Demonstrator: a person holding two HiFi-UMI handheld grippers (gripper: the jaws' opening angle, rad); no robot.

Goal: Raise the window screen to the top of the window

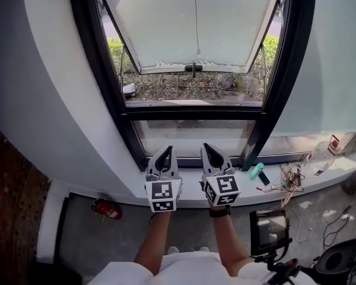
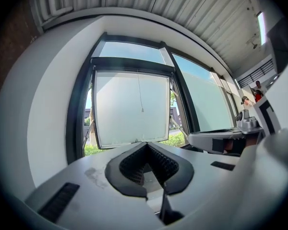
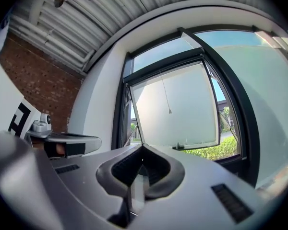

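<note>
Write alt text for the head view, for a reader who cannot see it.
The left tool and right tool, both shut and empty, point side by side at a dark-framed window. Its white window screen covers most of the upper opening, greenery showing below it.

A pale, translucent window screen [image 1: 190,22] covers the upper part of a dark-framed window [image 1: 288,70]. It stands straight ahead of and above the left gripper [image 1: 165,149] and right gripper [image 1: 206,146], well apart from both. A thin cord [image 1: 196,10] hangs down its middle. A small dark handle [image 1: 193,69] sits at the centre of its lower edge, and below that edge the opening is uncovered. The screen appears to lean outward at the bottom, though the wide-angle views leave that uncertain.
</note>
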